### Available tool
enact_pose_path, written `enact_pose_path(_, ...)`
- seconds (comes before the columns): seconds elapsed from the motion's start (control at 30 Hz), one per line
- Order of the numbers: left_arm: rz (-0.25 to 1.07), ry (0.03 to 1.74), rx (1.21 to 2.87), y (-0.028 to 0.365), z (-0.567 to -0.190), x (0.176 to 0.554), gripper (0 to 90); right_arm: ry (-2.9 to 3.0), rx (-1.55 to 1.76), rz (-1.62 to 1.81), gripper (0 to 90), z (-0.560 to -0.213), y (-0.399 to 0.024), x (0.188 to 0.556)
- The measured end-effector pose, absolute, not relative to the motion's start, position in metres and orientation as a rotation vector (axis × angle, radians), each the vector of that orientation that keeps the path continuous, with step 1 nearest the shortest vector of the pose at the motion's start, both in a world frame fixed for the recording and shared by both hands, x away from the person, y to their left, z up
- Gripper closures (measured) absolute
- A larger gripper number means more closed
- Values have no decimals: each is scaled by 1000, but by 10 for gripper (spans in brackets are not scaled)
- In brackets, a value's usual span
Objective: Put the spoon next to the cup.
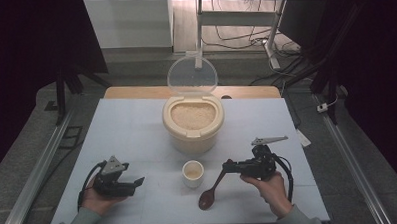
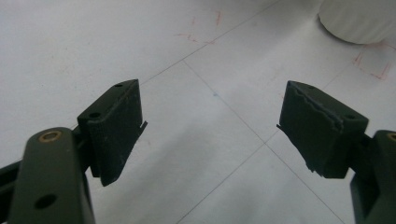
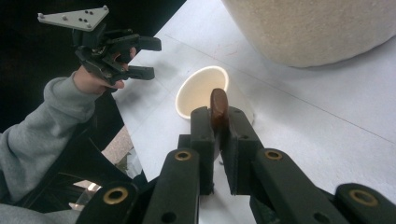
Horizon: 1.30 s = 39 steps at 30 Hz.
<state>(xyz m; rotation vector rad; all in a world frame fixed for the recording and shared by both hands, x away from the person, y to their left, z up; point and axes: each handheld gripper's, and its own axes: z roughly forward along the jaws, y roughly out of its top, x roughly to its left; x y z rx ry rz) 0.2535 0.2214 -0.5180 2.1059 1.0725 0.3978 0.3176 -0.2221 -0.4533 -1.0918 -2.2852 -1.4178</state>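
A brown wooden spoon (image 1: 207, 197) slants down with its bowl touching the white table (image 1: 127, 129) in front of a small white cup (image 1: 192, 172) that holds a little rice. My right gripper (image 1: 228, 167) is shut on the top of the spoon's handle (image 3: 218, 103), which pokes up between its jaws (image 3: 217, 119), right of the cup (image 3: 201, 91). My left gripper (image 1: 135, 183) rests low at the left, open, with nothing between its jaws (image 2: 210, 126). The cup's base (image 2: 359, 18) lies beyond it at the upper right.
A cream rice bin (image 1: 193, 123) full of rice stands behind the cup, its clear lid (image 1: 192, 75) raised upright. The bin's wall (image 3: 317, 28) looms close in the right gripper view. The left gripper (image 3: 142, 58) appears there too, held in a grey-sleeved hand.
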Motion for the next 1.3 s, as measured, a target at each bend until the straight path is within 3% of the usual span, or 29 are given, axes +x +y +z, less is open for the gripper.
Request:
enact_pose_path(0.33,401,1071,2115,221,-519,254,212,-2372,-1138,-1405,753,-465,-214,333)
enact_pose_path(0.83,401,1069,2115,221,-519,254,212,-2541,-1186,-1321,587,-500,-201,361)
enact_pose_path(1.3,403,1069,2115,221,-519,253,212,-2698,-1281,-1217,405,-518,-199,365)
